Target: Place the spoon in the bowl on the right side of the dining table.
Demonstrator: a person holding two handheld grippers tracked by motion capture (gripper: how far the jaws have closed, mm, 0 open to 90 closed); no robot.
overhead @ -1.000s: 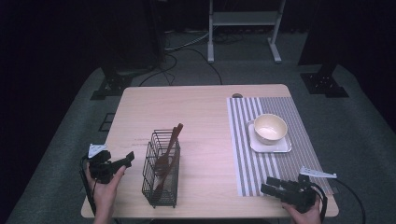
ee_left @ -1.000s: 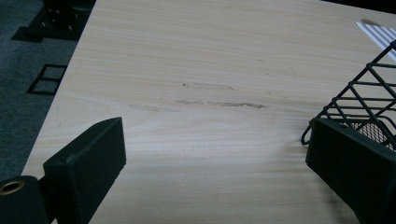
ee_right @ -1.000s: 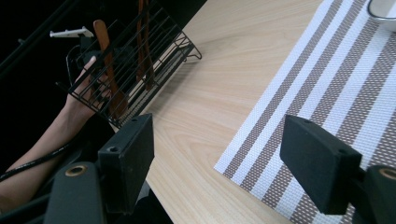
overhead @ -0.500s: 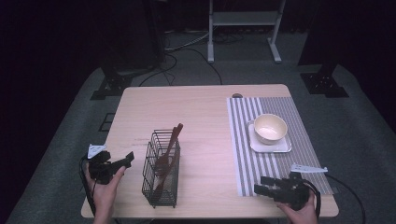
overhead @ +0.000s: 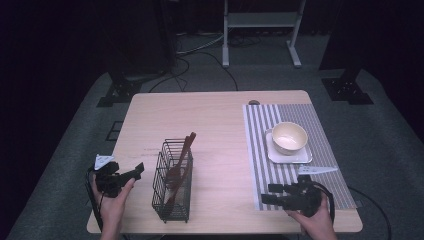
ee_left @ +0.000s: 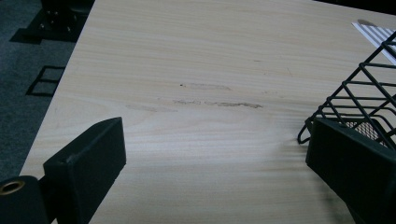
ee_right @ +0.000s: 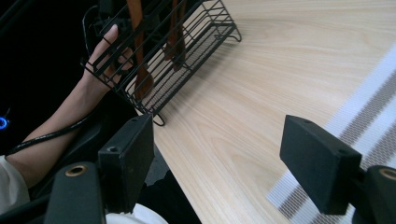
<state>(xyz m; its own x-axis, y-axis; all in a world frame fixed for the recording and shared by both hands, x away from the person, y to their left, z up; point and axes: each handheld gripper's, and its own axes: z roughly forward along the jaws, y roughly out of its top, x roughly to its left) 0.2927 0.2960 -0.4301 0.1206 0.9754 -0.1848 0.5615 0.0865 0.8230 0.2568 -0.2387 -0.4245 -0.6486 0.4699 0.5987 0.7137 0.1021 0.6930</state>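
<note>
Both grippers empty, jaws spread wide. Left gripper [overhead: 131, 172] sits at the table's [overhead: 220, 125] front-left edge, just beside the black wire basket [overhead: 172, 182], aimed at it. Right gripper [overhead: 272, 195] lies at the front edge of the striped placemat [overhead: 320, 131], turned left toward the basket. The basket stands front-left of the table's centre with wooden utensils [overhead: 179, 162] leaning inside, handles poking out of the top.

Risks: the basket looks light, so a jaw pushing a wire side likely slides or tips it. Grabbing a leaning handle off-centre could lever the basket over. Wires may snag a jaw.

Nearby: cream bowl [overhead: 289, 137] on a square white plate [overhead: 280, 155], mid-placemat, well apart. Between right gripper and basket lies bare tabletop, nothing in the way.
</note>
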